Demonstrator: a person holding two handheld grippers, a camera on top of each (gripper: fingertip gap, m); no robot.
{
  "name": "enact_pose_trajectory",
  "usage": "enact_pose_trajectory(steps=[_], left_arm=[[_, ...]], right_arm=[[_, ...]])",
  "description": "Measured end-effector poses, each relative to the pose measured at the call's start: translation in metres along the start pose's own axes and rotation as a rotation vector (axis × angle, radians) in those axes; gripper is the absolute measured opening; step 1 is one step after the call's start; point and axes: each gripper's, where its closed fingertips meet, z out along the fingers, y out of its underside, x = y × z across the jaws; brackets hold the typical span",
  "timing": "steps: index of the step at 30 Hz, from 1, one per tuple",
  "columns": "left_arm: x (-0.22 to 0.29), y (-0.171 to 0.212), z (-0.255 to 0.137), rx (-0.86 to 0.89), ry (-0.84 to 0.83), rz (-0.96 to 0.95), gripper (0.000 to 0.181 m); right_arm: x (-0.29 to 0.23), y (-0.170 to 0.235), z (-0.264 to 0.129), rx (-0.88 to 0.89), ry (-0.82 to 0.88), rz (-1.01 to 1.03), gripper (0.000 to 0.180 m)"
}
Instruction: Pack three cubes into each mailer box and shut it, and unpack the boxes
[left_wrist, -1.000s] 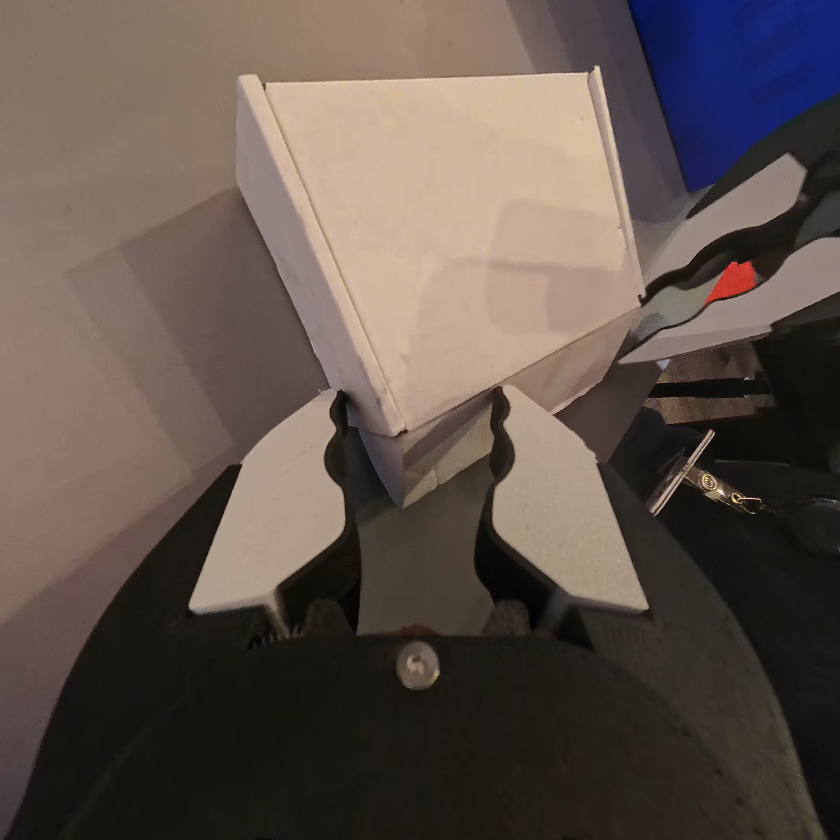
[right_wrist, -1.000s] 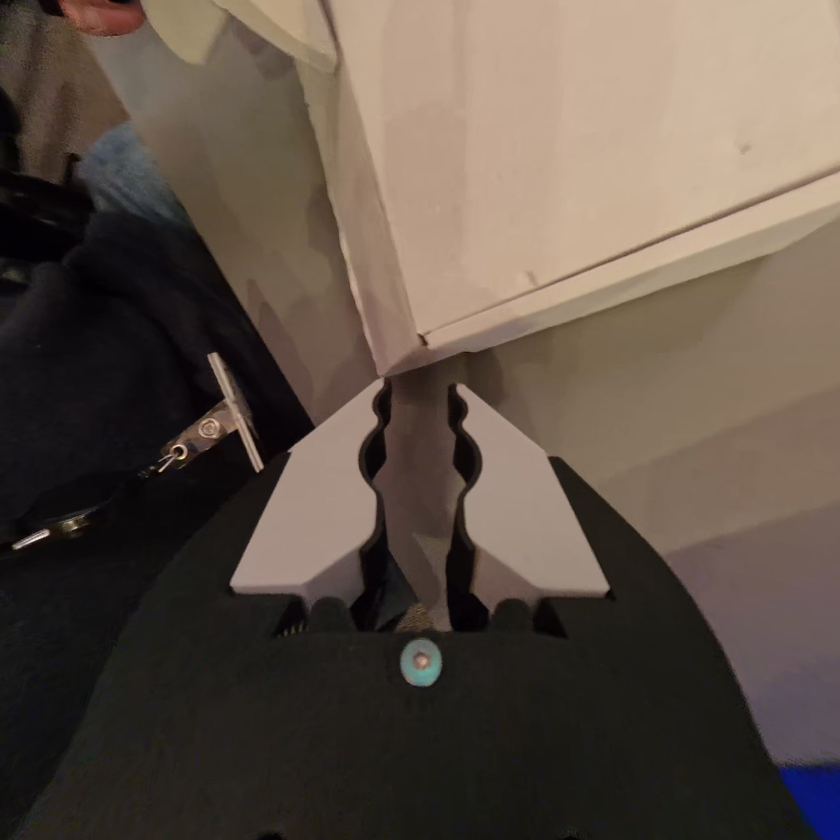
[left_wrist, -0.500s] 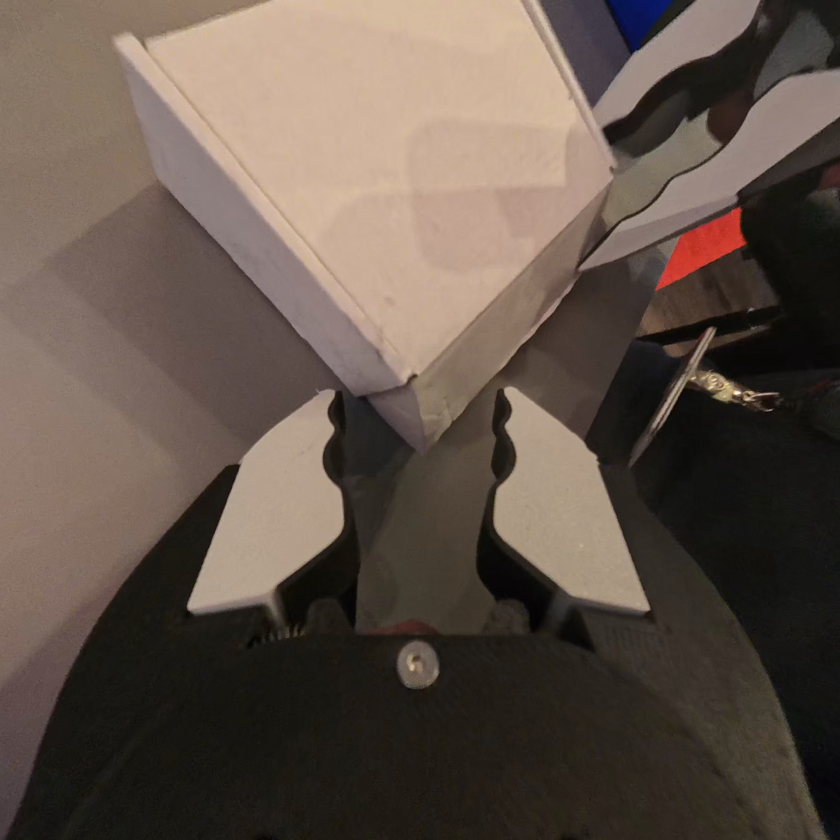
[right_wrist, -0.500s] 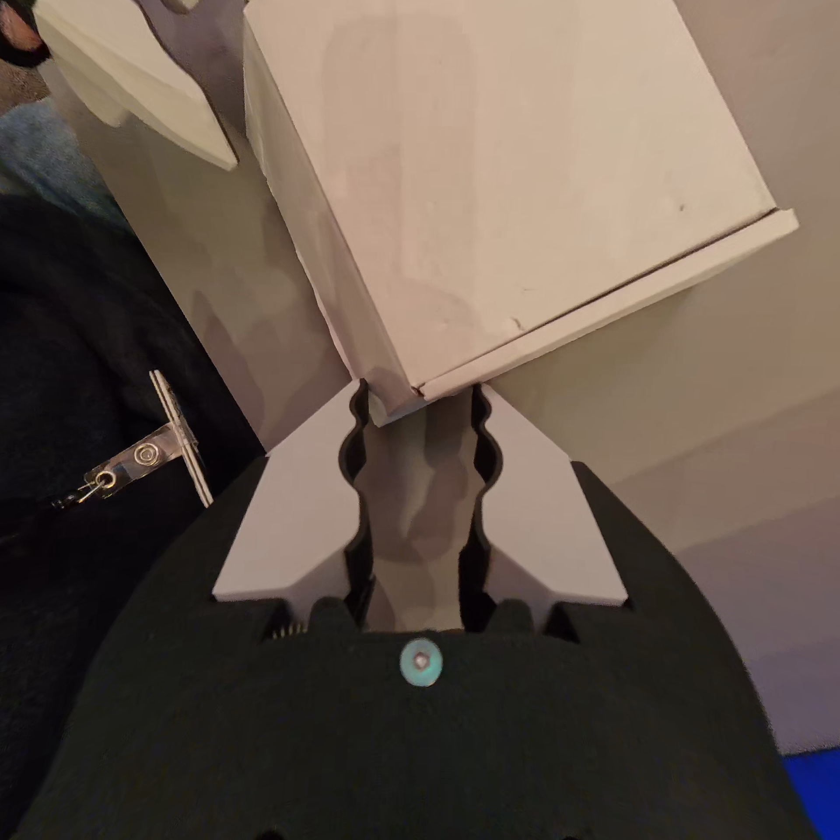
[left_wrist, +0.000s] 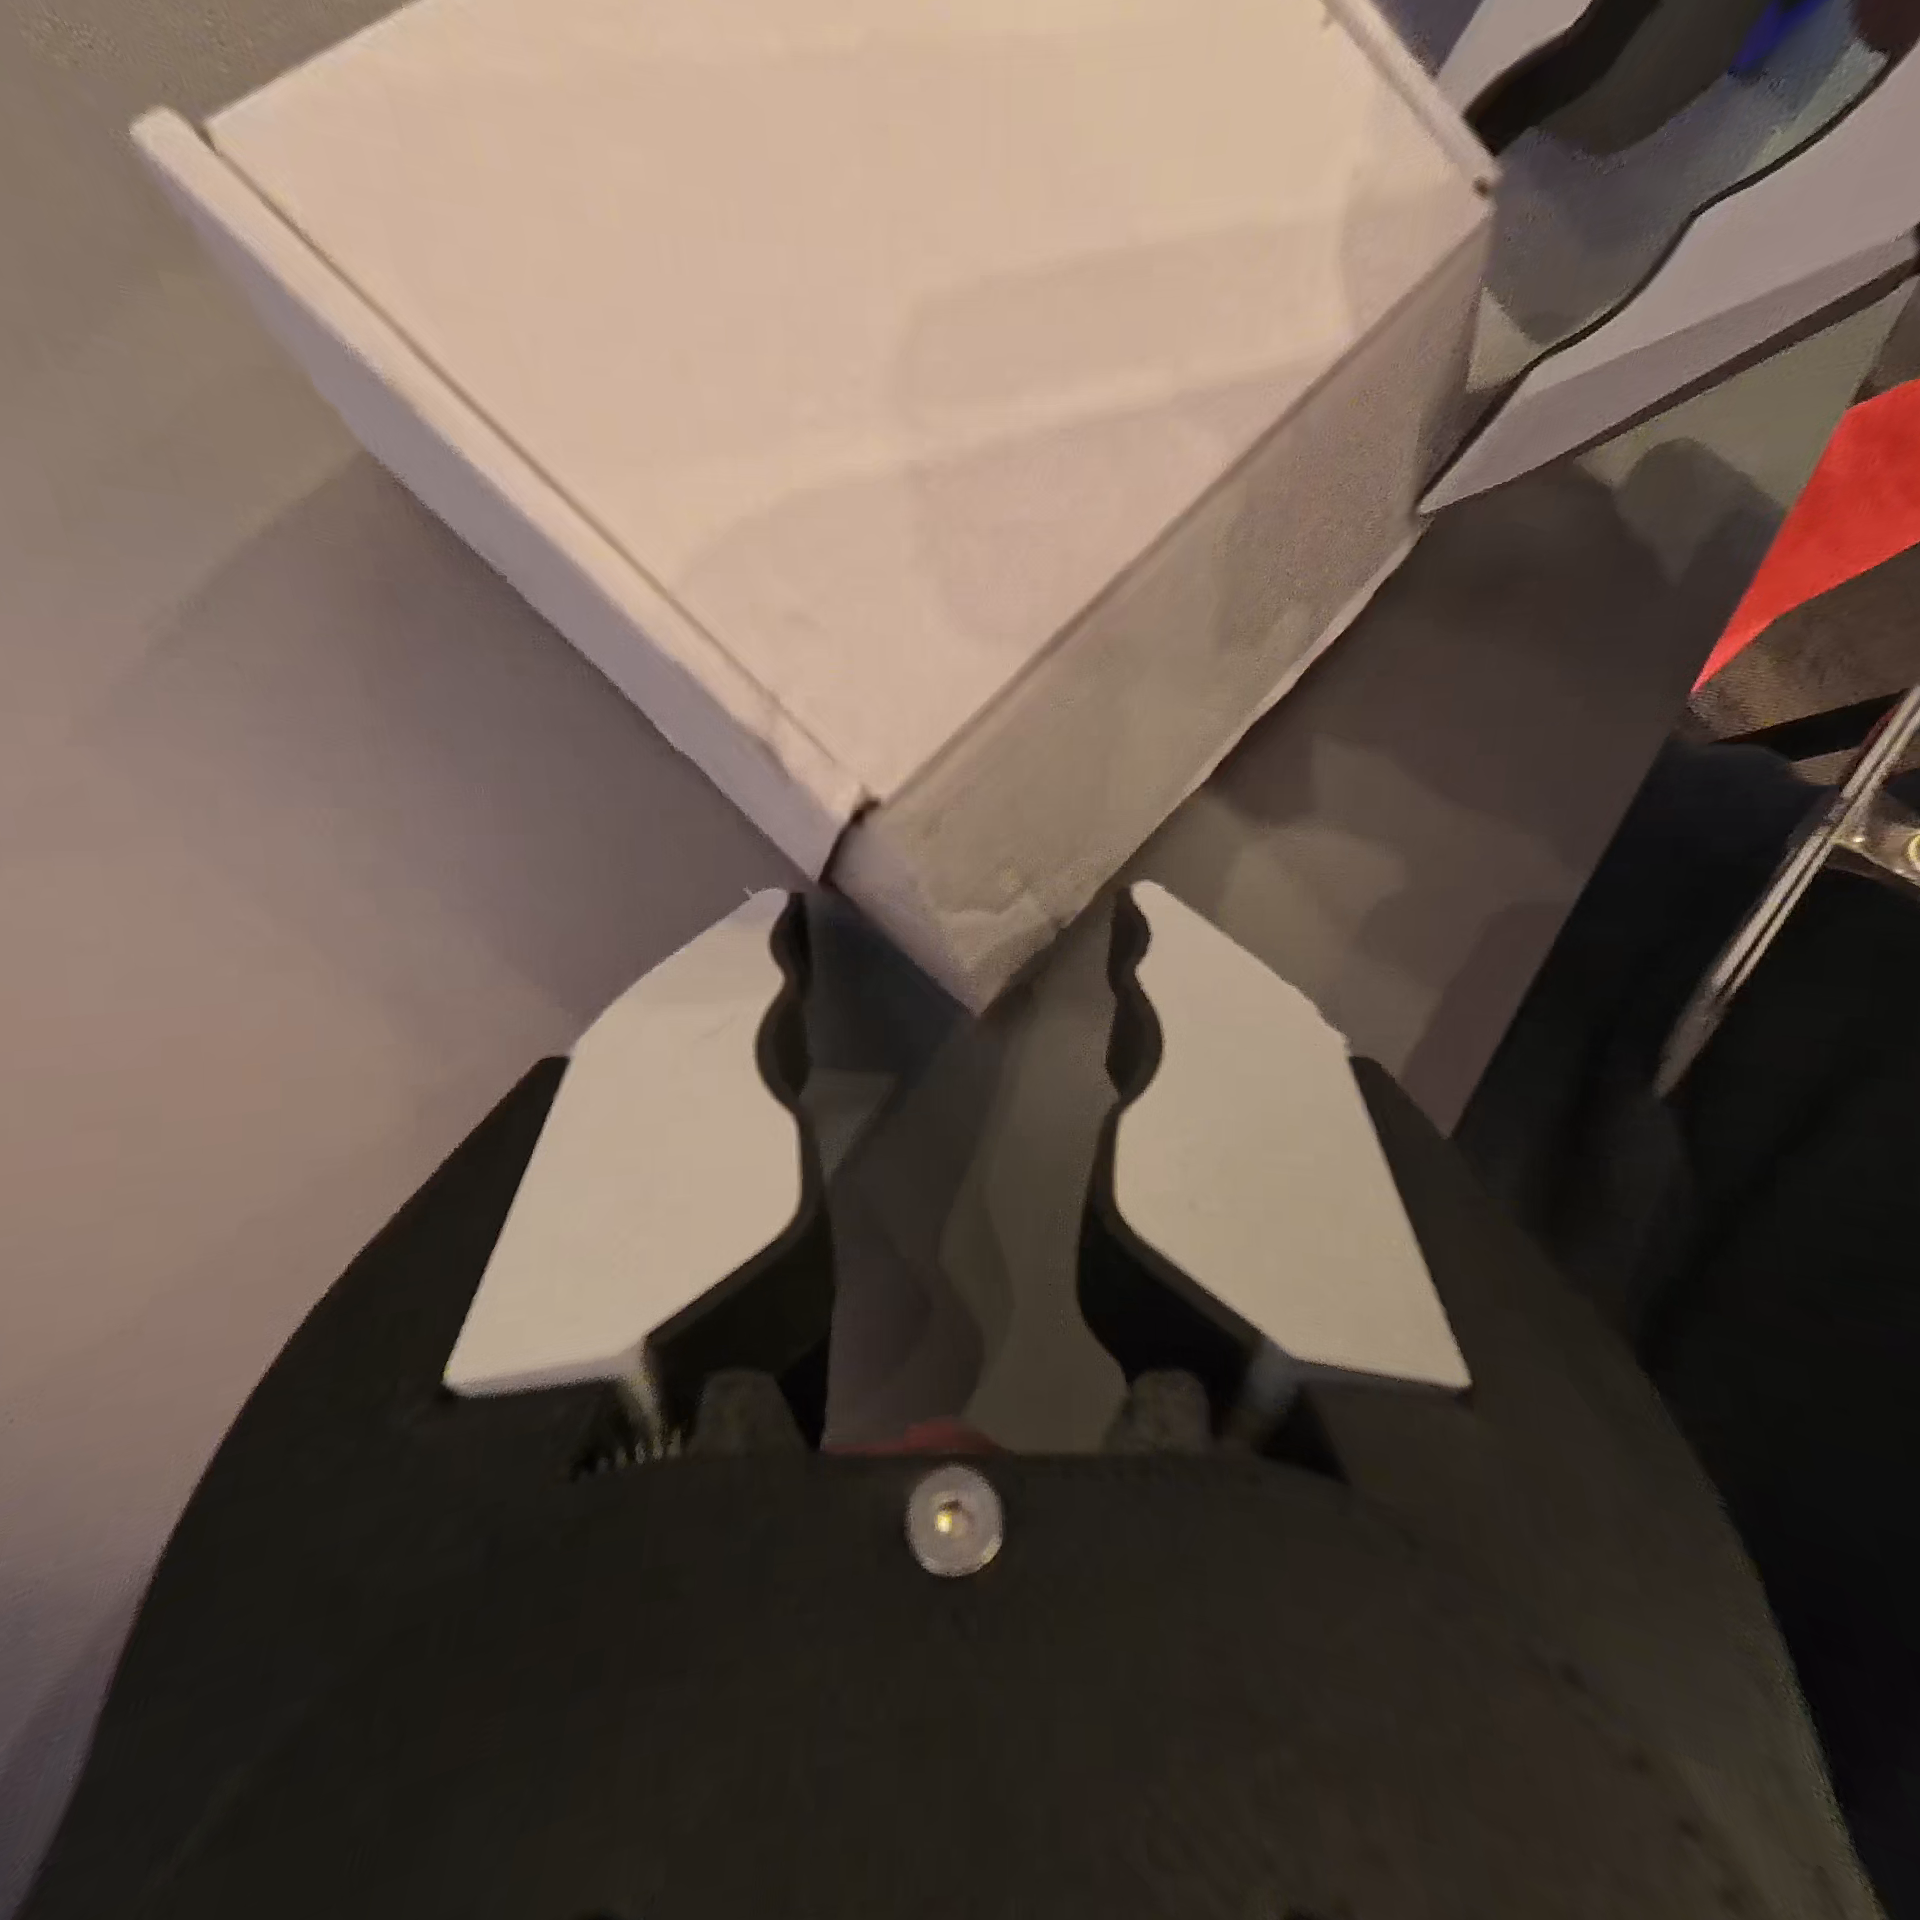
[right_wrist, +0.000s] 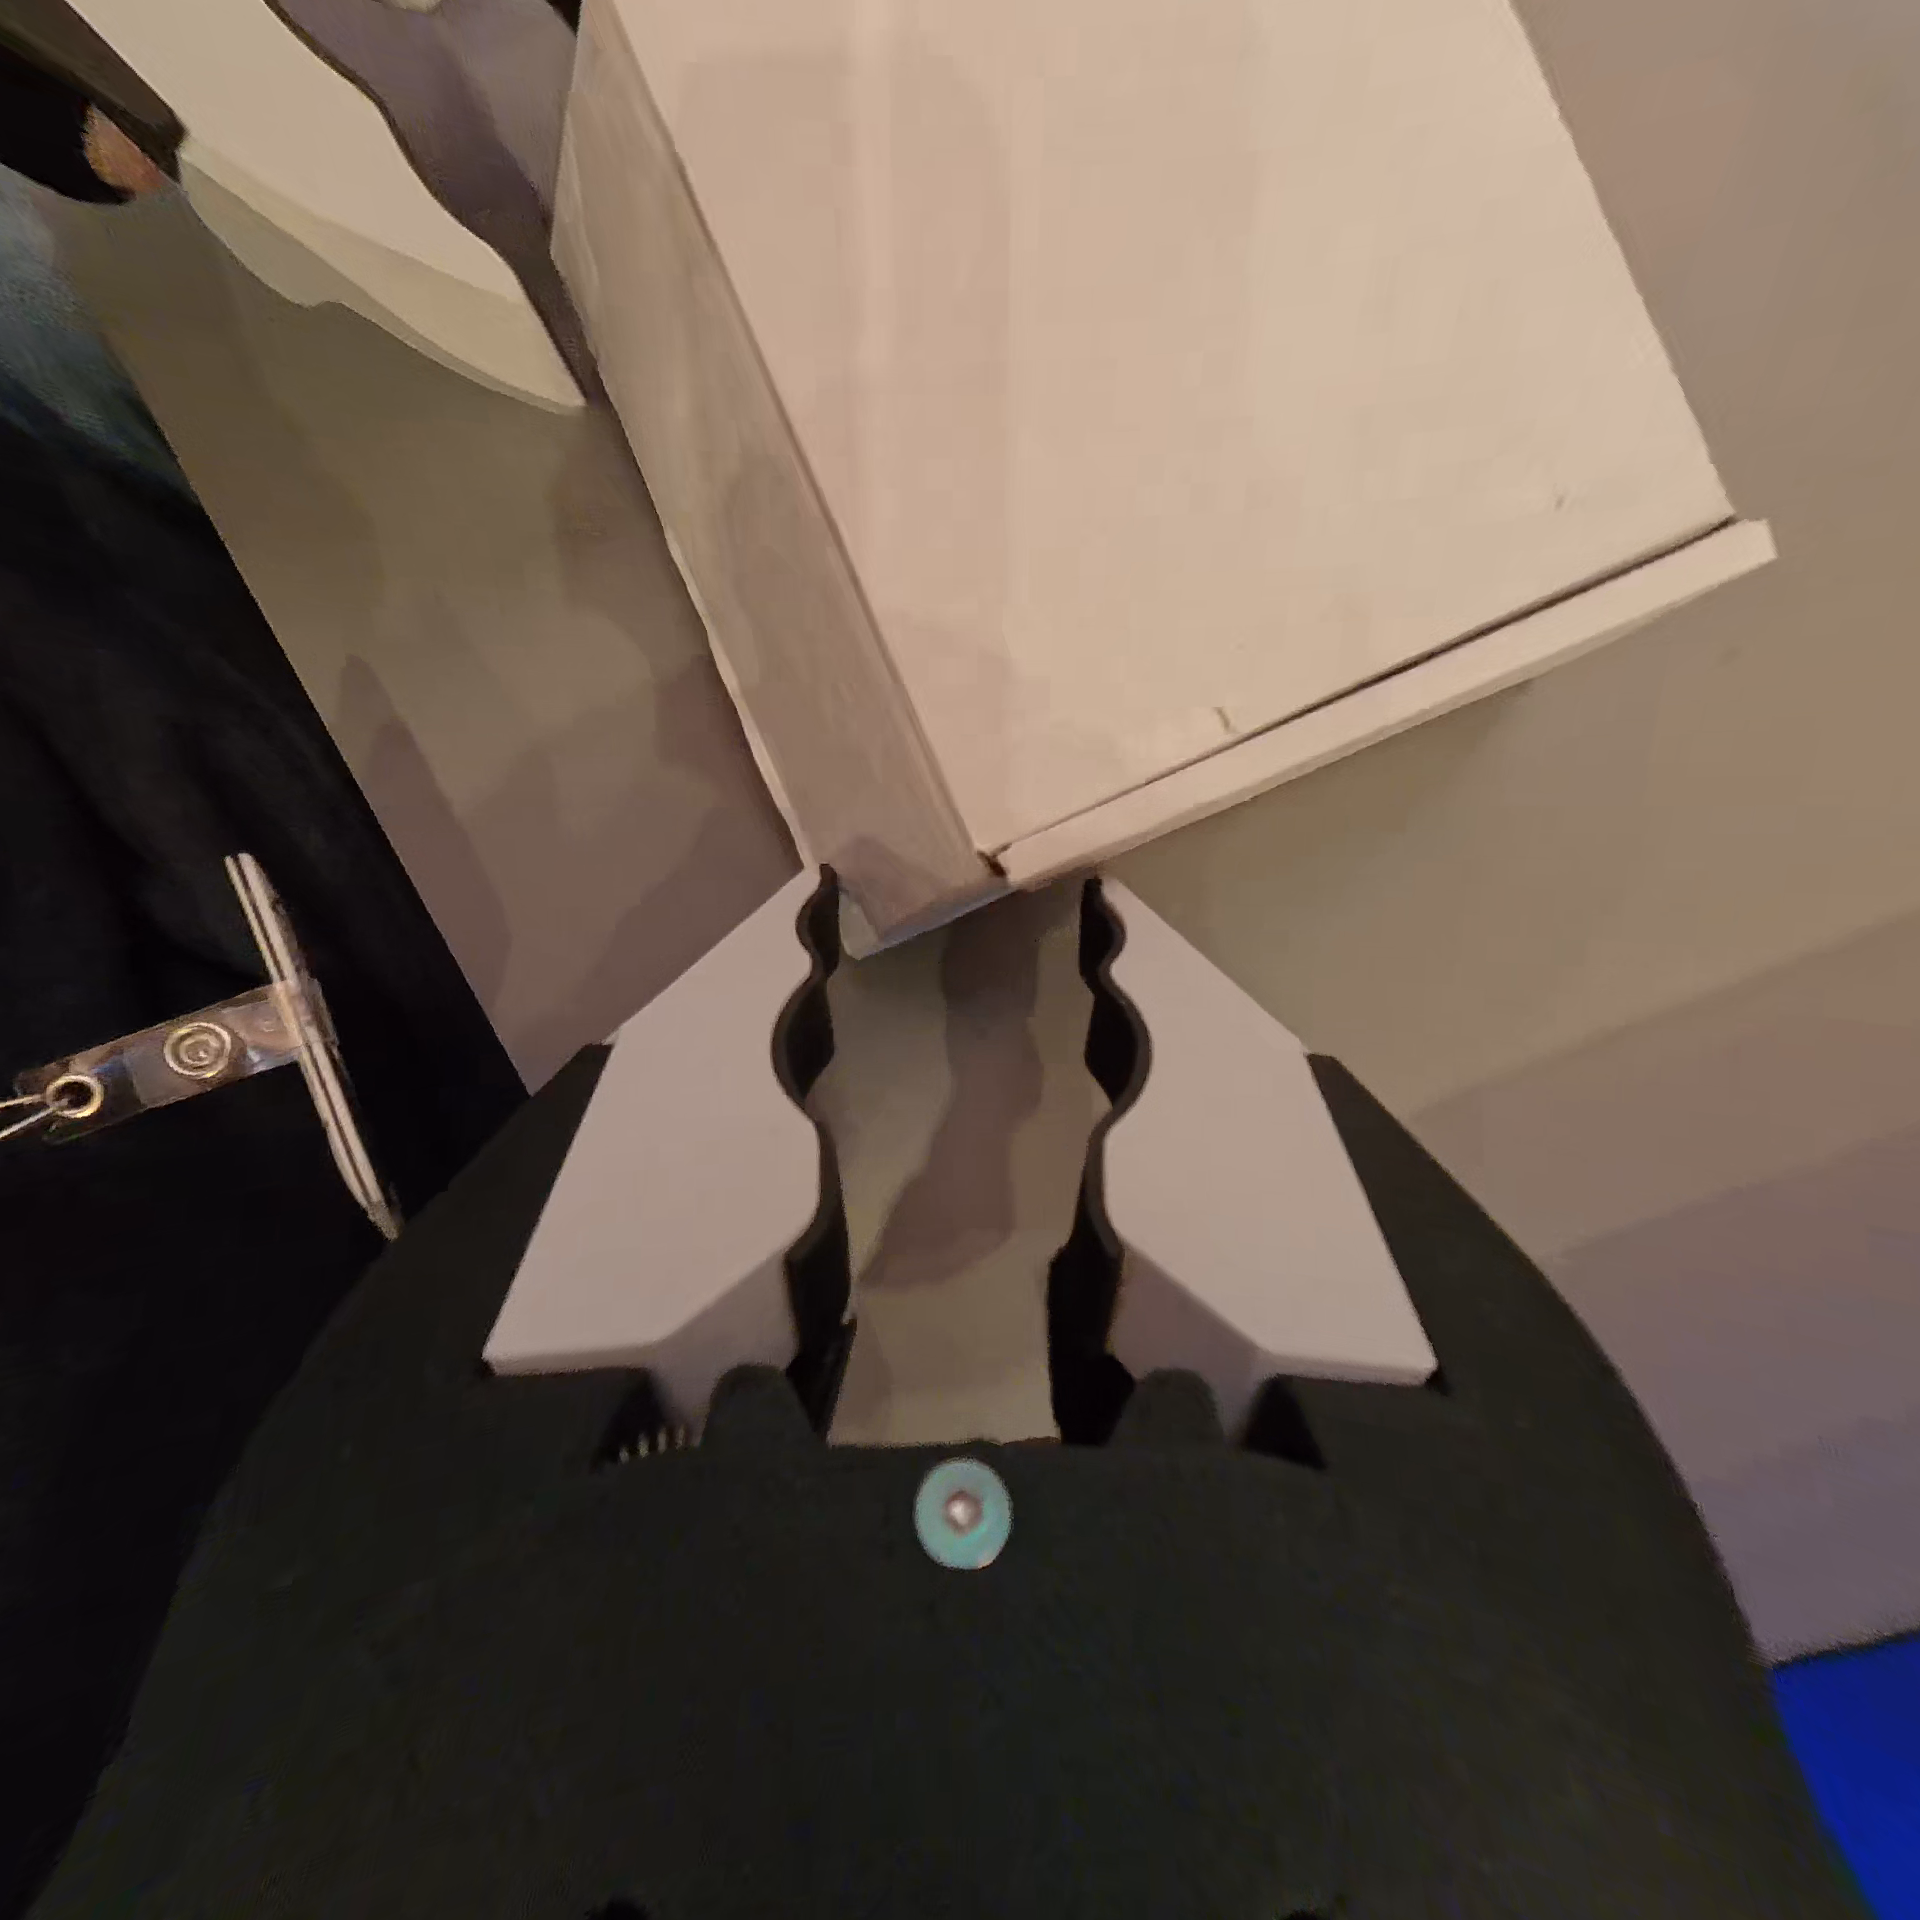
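Note:
A shut white mailer box (left_wrist: 831, 395) lies on the pale table, turned so one corner points at each gripper. My left gripper (left_wrist: 961, 920) is open, and the box's near corner sits between its fingertips without being pinched. In the right wrist view the box (right_wrist: 1143, 416) fills the top, and its near corner rests between the open tips of my right gripper (right_wrist: 956, 894), close to the left finger. Each gripper shows in the other's view: the right one (left_wrist: 1662, 260) at the box's far right corner, the left one (right_wrist: 395, 239) at top left. No cubes are in view.
The pale table (left_wrist: 260, 935) stretches left of the box. A person in dark clothing with a clipped badge (right_wrist: 281, 1039) is at the table's edge. A red thing (left_wrist: 1849, 540) lies right of the box. A blue patch (right_wrist: 1839, 1756) shows at bottom right.
The box has turned on the table, so a corner now points into each gripper. The right gripper's jaws have widened. Both cameras are closer to the box.

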Motion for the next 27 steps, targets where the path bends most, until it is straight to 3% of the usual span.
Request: enact_pose_trajectory(steps=[2,6,14,19,23,25,27], left_arm=[[-0.005,-0.001,-0.003,-0.003,-0.015,0.041,0.068],[-0.012,-0.011,0.000,-0.011,-0.003,0.136,0.071],[-0.026,-0.016,0.014,-0.031,-0.090,0.336,0.054],[-0.039,-0.024,0.019,0.046,-0.221,0.336,0.046],[-0.031,-0.019,0.014,0.040,-0.086,0.326,0.050],[-0.018,-0.013,0.009,0.019,0.076,0.290,0.065],[-0.018,-0.011,0.006,0.014,0.130,0.284,0.058]], right_arm=[[0.006,0.000,-0.001,-0.010,0.020,-0.020,0.052],[0.013,-0.003,0.007,-0.015,0.019,-0.066,0.069],[0.026,-0.011,0.012,-0.028,0.076,-0.152,0.050],[0.038,-0.016,0.014,-0.037,0.149,-0.192,0.044],[0.040,-0.016,0.012,-0.002,0.133,-0.208,0.049],[0.038,-0.014,0.012,-0.002,0.108,-0.237,0.050],[0.035,-0.014,0.012,0.001,0.071,-0.251,0.049]])
